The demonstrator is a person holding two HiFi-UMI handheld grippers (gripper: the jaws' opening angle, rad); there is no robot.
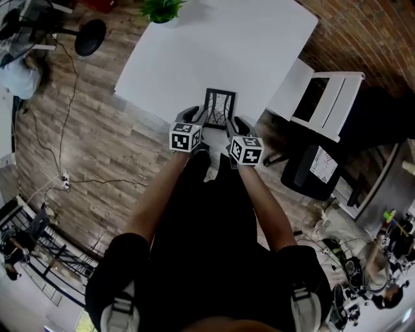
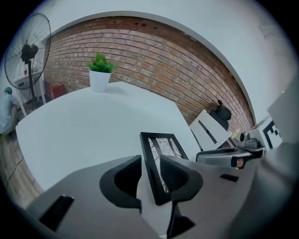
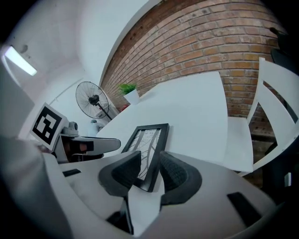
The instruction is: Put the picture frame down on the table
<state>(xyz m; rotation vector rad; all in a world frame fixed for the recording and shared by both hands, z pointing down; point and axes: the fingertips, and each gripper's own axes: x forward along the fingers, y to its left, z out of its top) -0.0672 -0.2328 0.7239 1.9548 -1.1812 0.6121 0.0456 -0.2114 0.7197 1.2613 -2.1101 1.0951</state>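
Note:
A black picture frame (image 1: 220, 105) with a branch-pattern print sits at the near edge of the white table (image 1: 214, 45), its far end low over the tabletop. My left gripper (image 1: 202, 113) is at the frame's left side. In the left gripper view the frame's black bar (image 2: 148, 161) is pinched between both pads of the left gripper (image 2: 150, 164). My right gripper (image 1: 231, 120) is at the right side. In the right gripper view the frame's edge (image 3: 156, 144) stands between the jaws of the right gripper (image 3: 149, 159), with a slim gap to the right pad (image 3: 175, 172).
A potted green plant (image 1: 162, 10) stands at the table's far edge. A white chair (image 1: 318, 97) stands by the table's right side, with a black seat (image 1: 314, 168) nearer me. A standing fan (image 2: 28, 51) is off to the left. A cable (image 1: 61, 149) runs across the wooden floor.

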